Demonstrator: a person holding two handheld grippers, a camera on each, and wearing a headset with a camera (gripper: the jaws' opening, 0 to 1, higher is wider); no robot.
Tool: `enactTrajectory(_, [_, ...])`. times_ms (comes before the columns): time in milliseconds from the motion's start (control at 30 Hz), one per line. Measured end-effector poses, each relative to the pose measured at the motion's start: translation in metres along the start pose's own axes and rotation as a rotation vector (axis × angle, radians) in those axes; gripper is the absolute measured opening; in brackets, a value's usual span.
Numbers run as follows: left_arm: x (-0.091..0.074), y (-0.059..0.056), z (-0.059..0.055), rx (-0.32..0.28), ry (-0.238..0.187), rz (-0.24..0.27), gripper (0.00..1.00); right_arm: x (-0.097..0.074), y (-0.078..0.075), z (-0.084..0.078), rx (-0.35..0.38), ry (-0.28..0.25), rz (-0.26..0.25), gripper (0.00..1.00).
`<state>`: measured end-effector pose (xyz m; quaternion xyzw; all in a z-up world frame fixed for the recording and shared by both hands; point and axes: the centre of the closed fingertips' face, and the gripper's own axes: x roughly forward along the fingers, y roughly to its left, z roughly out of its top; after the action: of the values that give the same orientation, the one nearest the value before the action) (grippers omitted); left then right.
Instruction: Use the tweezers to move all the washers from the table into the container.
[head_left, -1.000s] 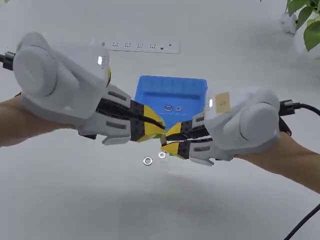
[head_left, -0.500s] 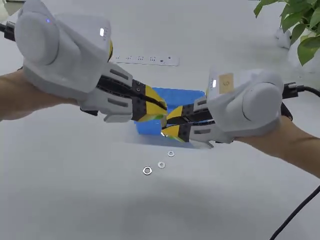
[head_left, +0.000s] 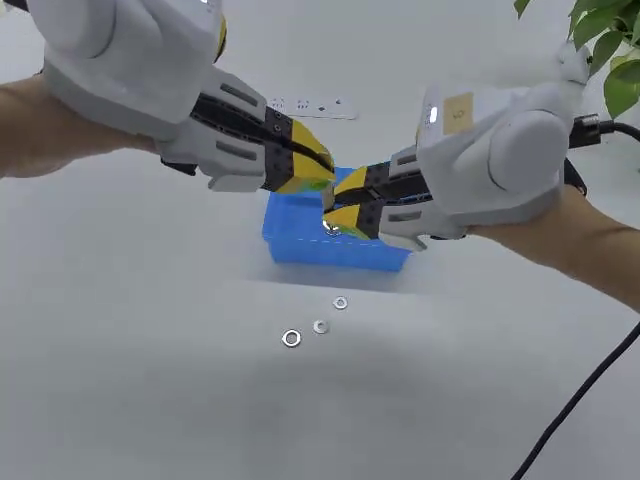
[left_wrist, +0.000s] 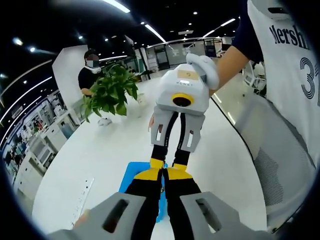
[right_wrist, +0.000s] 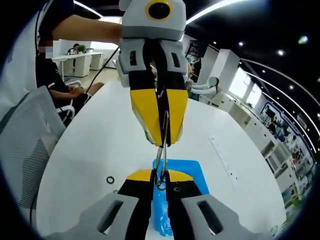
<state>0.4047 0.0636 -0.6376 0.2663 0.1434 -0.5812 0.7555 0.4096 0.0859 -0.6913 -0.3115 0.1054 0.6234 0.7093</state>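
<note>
Head view: both tools are meeting tip to tip above the blue container (head_left: 300, 246), which is sitting mid-bench (head_left: 150, 390). The left tool (head_left: 318, 170) is coming in from the far-left side and the right tool (head_left: 340, 213) from the right edge. Three washers are lying loose on the bench just on the near side of the container: one (head_left: 340, 302) closest to it, one (head_left: 320, 326) behind that, and one (head_left: 291, 339) nearest the near edge. A small ring glint is showing under the right tool's tips, over the container; I cannot tell whether it is carried or already lying inside.

Left gripper view: the left tool's yellow jaws are sitting almost together, with the right tool facing them head-on and the container's blue showing under both.

Right gripper view: the left tool is hanging in from the top, its jaws pinched tight on the tweezers (right_wrist: 161, 150). The tweezers' long axis is running straight from the left tool's jaws into the right tool's jaws, which are drawn in narrow and look to be pinching the low end. A ring shape is sitting at that low end, likely a washer. The container is lying directly beneath it.

Judging: the drop point is right below the tweezers' end, so letting go comes next. The remaining washers are lying toward the near edge, about equally close to both tools.
</note>
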Motion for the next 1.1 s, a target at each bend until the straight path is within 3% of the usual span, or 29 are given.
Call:
enactTrajectory(233, [0.008,0.023,-0.018,-0.003,0.014,0.008,0.06,0.014,-0.018,-0.01,-0.001,0.004,0.001,0.1])
enactTrajectory(400, [0.014,0.034,-0.029,-0.015,0.019,0.014,0.06,0.028,-0.028,-0.021,0.012,0.009,0.006,0.1])
enactTrajectory(533, [0.023,0.041,-0.044,-0.027,0.033,0.009,0.06,0.041,-0.032,-0.034,0.032,0.015,0.017,0.1])
enactTrajectory(733, [0.039,0.047,-0.064,-0.061,0.055,-0.006,0.06,0.059,-0.035,-0.055,0.068,0.031,0.033,0.1])
enactTrajectory(1100, [0.049,0.045,-0.077,-0.091,0.059,-0.025,0.06,0.063,-0.029,-0.069,0.098,0.044,0.048,0.1])
